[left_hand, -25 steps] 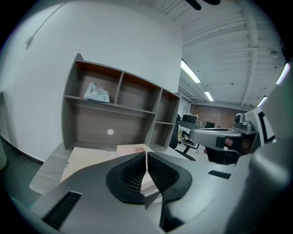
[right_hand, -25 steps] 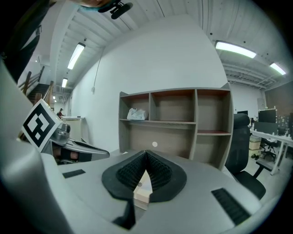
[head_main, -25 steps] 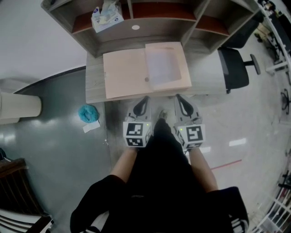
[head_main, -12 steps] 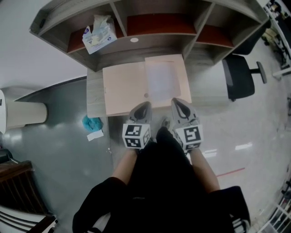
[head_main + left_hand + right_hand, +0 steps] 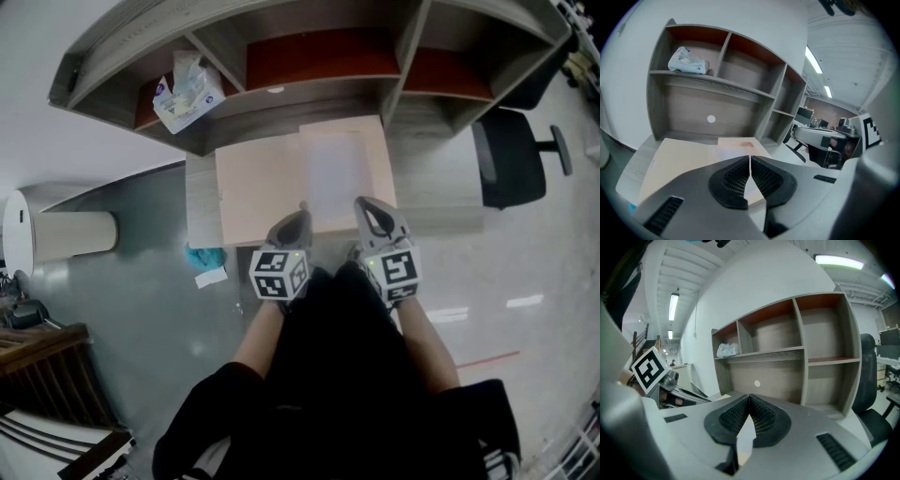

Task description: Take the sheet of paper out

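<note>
Both jaws are closed tight and empty. Your left gripper and right gripper sit side by side at the near edge of the bench, tips over the near edge of the folder. The folder lies open and flat mid-bench, under the shelf unit, which leaves the sheet of paper exposed. The sheet is the paler rectangle on the folder's right leaf. It's just ahead of both tips, between them, with its near corners beside each. I can't tell whether a sleeve covers it. My read: this looks like the approach, one gripper placed to pin the folder and the other to pull. Open the jaws before going for the sheet's edge.
</note>
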